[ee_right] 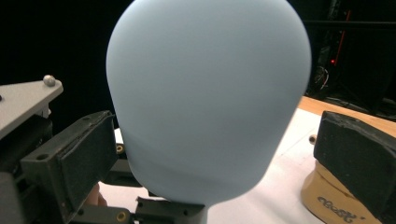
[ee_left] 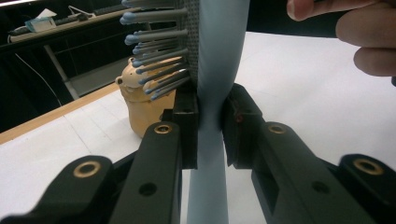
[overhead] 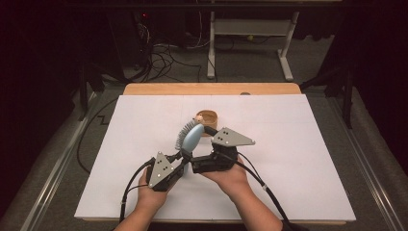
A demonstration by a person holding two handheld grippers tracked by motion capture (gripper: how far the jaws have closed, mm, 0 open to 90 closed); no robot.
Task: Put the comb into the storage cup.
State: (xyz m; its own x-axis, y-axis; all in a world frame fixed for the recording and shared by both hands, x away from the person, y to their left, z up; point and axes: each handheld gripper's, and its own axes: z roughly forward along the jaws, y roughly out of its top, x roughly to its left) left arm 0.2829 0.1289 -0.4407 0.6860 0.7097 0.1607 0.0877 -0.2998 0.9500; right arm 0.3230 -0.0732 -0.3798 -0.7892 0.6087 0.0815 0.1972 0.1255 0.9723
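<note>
Brush held up over the counter

The left gripper (ee_left: 208,126) clamps the brush (ee_left: 219,70) by its neck, upright — the right gripper (ee_right: 224,154), jaws apart around its head, seems about to take it, near the cup (overhead: 208,118).

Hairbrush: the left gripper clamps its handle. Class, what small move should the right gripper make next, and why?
Probably close on the hairbrush head: the right gripper has its open jaws on either side of the pale blue back without touching, while the left gripper clamps the handle.
</note>
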